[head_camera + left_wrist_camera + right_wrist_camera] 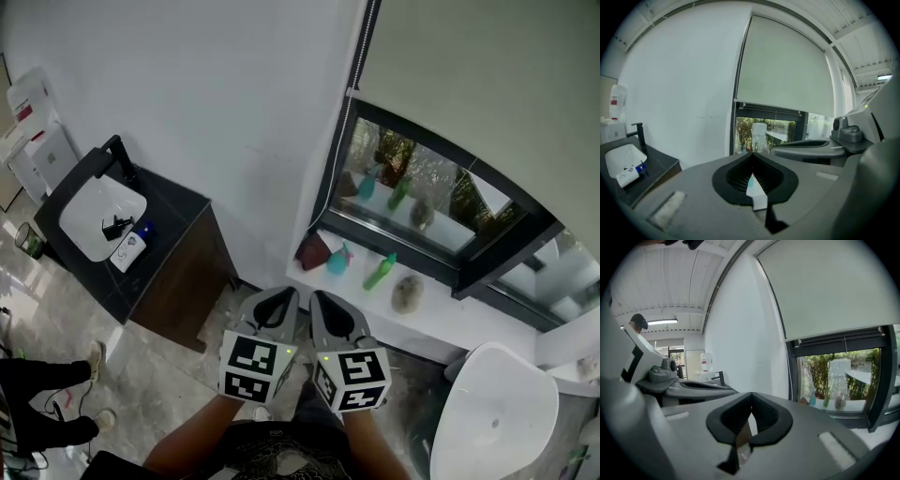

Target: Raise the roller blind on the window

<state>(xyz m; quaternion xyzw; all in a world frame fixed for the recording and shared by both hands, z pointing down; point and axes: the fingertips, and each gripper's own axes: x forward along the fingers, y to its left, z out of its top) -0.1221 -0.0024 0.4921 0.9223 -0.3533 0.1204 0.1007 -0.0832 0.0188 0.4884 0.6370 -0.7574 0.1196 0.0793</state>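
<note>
We hold both claws side by side at lower centre of the head view. The left gripper [277, 307] and the right gripper [328, 314] each have their jaws fully together with nothing between them. The roller blind [469, 84] fills the upper right and covers the upper part of the window [427, 202], well apart from both grippers. Its bead chain [362, 52] hangs by the blind's left edge. A green bottle [380, 272] stands on the sill [441, 314].
</note>
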